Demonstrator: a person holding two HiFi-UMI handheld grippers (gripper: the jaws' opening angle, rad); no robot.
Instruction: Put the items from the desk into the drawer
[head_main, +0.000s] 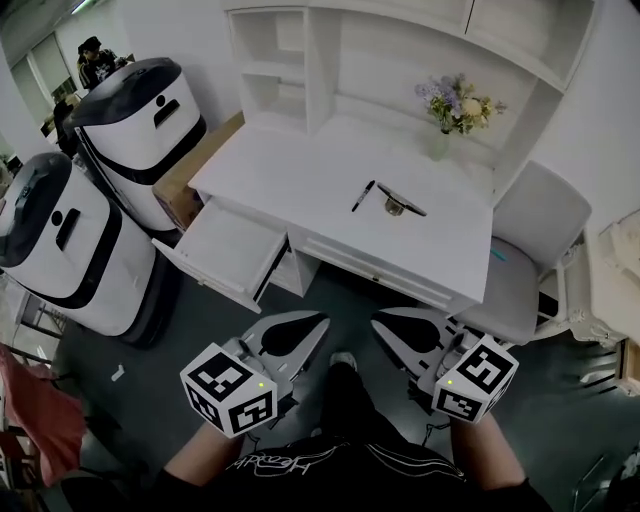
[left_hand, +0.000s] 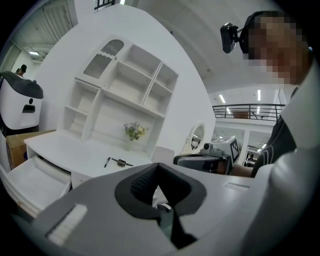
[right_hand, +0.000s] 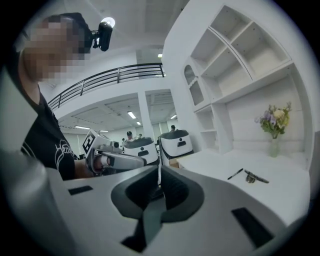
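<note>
A white table with a white drawer bears a black pen and purple, yellow and white flowers at the frame's upper right, the grey, black-padded left tool and right tool below carry black-and-white square markers, and white-and-black machines stand at the left.

Desk and drawer: smooth white painted finish, faint sheen. Left gripper and right gripper: matt grey plastic, with black ribbed pads. Box: brown cardboard. Chair: pale cloth. Machine: glossy white shell.
</note>
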